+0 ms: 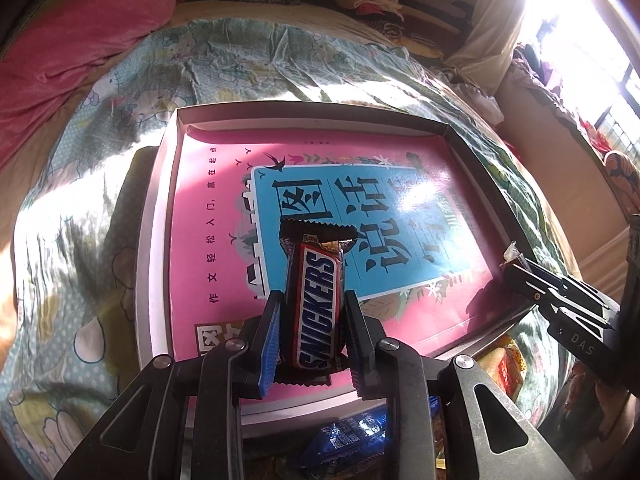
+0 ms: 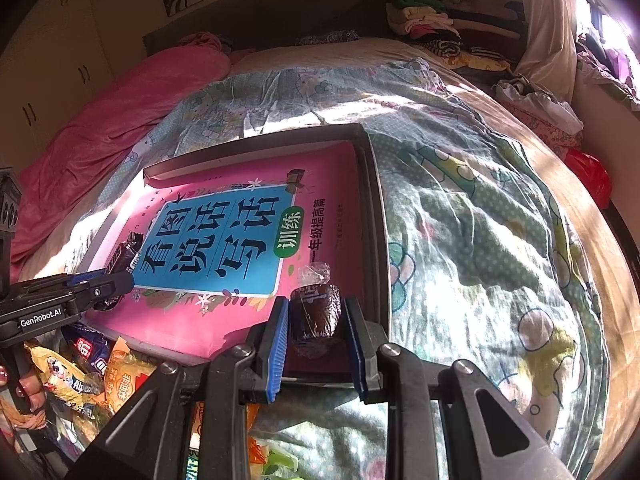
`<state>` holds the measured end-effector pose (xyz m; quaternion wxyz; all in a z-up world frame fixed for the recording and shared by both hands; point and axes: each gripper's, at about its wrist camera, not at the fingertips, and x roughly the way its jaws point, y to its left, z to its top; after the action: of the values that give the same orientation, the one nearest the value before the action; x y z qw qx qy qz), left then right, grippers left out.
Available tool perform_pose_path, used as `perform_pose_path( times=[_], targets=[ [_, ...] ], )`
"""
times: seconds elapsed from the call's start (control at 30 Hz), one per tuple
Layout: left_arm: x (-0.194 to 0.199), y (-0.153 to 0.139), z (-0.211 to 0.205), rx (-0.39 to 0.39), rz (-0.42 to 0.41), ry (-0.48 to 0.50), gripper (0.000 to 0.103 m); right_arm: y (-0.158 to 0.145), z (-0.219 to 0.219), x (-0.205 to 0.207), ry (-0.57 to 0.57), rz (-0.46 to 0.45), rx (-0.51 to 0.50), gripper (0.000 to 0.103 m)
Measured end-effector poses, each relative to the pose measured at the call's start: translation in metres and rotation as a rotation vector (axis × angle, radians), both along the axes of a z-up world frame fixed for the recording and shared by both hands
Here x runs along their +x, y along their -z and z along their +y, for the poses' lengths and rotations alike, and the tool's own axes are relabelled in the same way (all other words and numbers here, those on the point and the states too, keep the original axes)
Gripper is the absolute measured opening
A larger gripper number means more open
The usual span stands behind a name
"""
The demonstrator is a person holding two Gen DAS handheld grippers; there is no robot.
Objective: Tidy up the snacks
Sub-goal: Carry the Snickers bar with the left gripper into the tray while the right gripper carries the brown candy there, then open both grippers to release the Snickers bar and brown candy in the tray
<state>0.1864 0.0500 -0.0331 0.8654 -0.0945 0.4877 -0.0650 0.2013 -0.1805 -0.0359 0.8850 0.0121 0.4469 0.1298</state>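
Note:
My left gripper (image 1: 313,298) is shut on a Snickers bar (image 1: 318,280), which stands on end over the near part of a shallow grey box (image 1: 312,110). A pink book (image 1: 200,208) with a blue panel lies flat in the box. In the right wrist view, my right gripper (image 2: 317,304) is shut on a small dark brown sweet (image 2: 316,314) in clear wrap, above the box's near right corner (image 2: 378,240). The left gripper (image 2: 124,280) with the Snickers bar (image 2: 126,254) shows at the left. The right gripper (image 1: 510,266) shows at the box's right edge.
The box rests on a bed with a cartoon-print cover (image 2: 480,240). Several loose snack packets (image 2: 80,364) lie in a heap by its near edge. A pink blanket (image 2: 120,112) lies at the far left, folded clothes (image 2: 432,20) at the head, and a red bag (image 2: 592,176) at the right.

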Motion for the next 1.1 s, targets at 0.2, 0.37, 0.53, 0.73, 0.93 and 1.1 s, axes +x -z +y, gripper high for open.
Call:
perform_pose_path(
  times=[0.2,0.37,0.53,0.73,0.93,1.1],
  targets=[
    [-0.003,0.004,-0.001,-0.001,0.021,0.003,0.03,-0.002,-0.001,-0.003,0.008,0.015,0.01,0.028],
    [-0.006,0.003,0.0,-0.009,0.025,0.005,0.03,-0.005,-0.003,-0.007,0.018,0.012,0.014,0.028],
    [-0.007,0.003,0.003,-0.015,0.026,0.001,0.03,-0.009,-0.006,-0.012,0.031,0.0,0.025,0.028],
    [-0.008,0.001,0.008,-0.024,0.018,-0.005,0.03,-0.013,-0.011,-0.017,0.051,-0.006,0.05,0.028],
    [-0.012,-0.008,0.013,-0.033,-0.009,-0.01,0.03,-0.016,-0.012,-0.023,0.056,-0.015,0.058,0.032],
    [-0.016,-0.014,0.017,-0.04,-0.03,-0.014,0.031,-0.024,-0.012,-0.028,0.058,-0.036,0.065,0.033]
  ],
)
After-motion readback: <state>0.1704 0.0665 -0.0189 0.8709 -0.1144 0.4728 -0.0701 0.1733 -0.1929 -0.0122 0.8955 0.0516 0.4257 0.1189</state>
